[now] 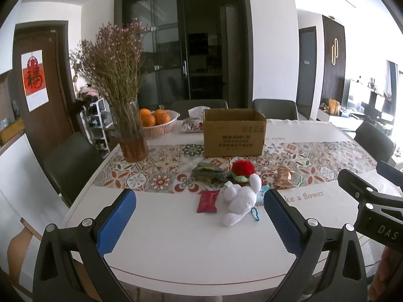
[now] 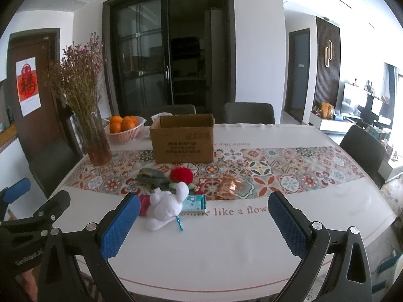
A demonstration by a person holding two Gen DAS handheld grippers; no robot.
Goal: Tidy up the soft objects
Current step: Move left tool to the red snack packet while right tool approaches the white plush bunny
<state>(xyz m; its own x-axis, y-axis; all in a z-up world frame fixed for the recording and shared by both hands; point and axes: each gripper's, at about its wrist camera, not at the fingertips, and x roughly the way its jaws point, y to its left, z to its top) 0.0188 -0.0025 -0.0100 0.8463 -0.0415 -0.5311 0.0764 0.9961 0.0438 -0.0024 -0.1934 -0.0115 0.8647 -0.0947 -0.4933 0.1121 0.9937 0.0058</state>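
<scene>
Both claws, left claw (image 1: 199,224) and right claw (image 2: 204,224), were spread wide and held nothing, poised above the near edge of the surface (image 1: 176,251). Left to right, the cluster ahead comprised a red packet (image 1: 207,201), a green knitted item (image 1: 210,173), a white plush rabbit (image 1: 239,201), a red pompom toy (image 1: 243,168), a teal tissue pack (image 2: 194,203) and a crinkled copper wrapper (image 1: 283,177). Behind stood an open cardboard box (image 1: 234,134). The rabbit appeared light and compressible, with little risk of damage. Recommended hold: across the torso, where stuffing gives bulk; ears and limbs would likely flop and slip.
</scene>
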